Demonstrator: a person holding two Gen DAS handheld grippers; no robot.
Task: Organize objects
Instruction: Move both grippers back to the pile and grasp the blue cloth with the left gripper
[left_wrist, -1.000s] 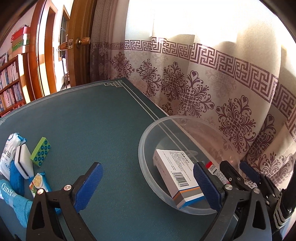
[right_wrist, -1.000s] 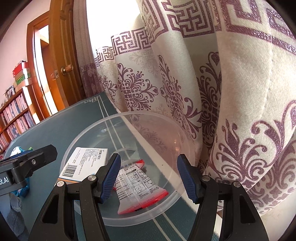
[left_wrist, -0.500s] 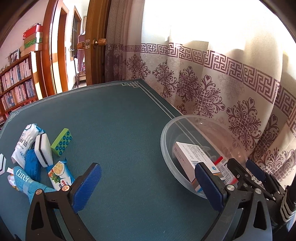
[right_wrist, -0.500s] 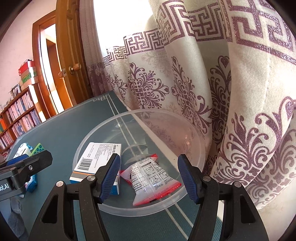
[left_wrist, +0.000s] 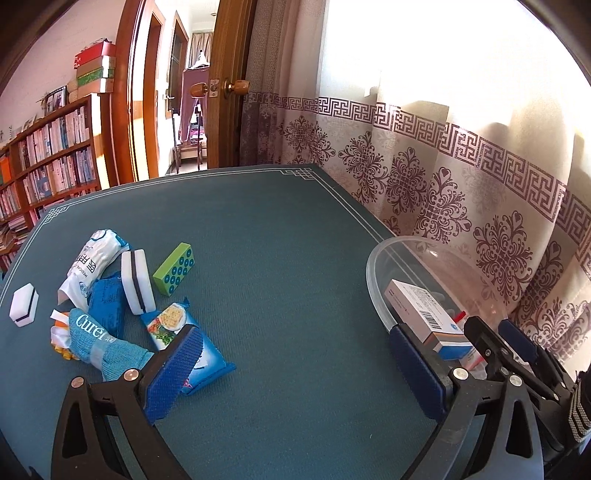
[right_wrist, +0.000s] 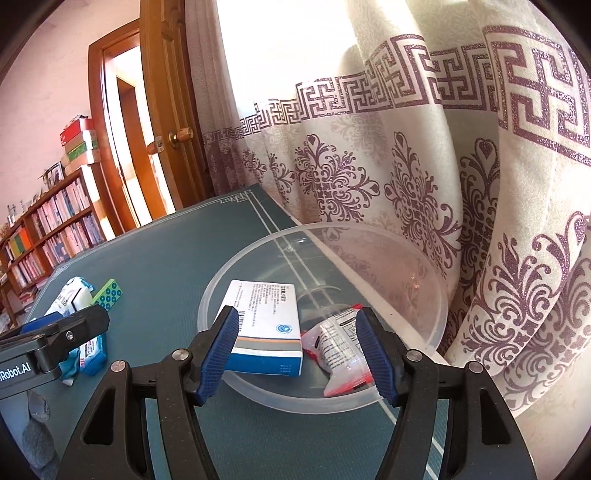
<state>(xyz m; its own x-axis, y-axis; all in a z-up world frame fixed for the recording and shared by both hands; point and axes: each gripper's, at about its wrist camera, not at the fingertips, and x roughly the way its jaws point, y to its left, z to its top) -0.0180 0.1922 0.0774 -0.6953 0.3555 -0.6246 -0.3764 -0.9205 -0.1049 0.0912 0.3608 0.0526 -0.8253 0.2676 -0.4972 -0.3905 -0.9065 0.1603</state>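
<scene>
The left hand-held gripper (left_wrist: 295, 363) is standing wide open with nothing between its blue pads, hanging over bare teal tabletop (left_wrist: 280, 258), its left pad just above a blue snack packet (left_wrist: 192, 341). The right hand-held gripper (right_wrist: 297, 356) is standing partly open and gripping nothing, its pads poised above the near rim of the clear plastic bowl (right_wrist: 436, 280); the body of the other tool at the left edge of that view is showing the lettering "Robot.AI". Inside the bowl are lying a white medicine box (right_wrist: 264, 321) with a barcode, blue and orange stripes and print too small to read, and just beside it a red-edged clear sachet (right_wrist: 340, 354). Farther left on the tabletop a loose cluster is waiting outside the bowl: a light blue tube reading "Curel" (left_wrist: 98, 338), a dark blue packet (left_wrist: 107, 304), a white sponge with a dark band (left_wrist: 137, 282), a green block with blue dots (left_wrist: 174, 268), a white pack marked "MEDICAL" (left_wrist: 92, 264), and a smaller white sponge (left_wrist: 24, 304) lying apart. Beyond the tabletop a patterned curtain (left_wrist: 443, 177) is hanging.
</scene>
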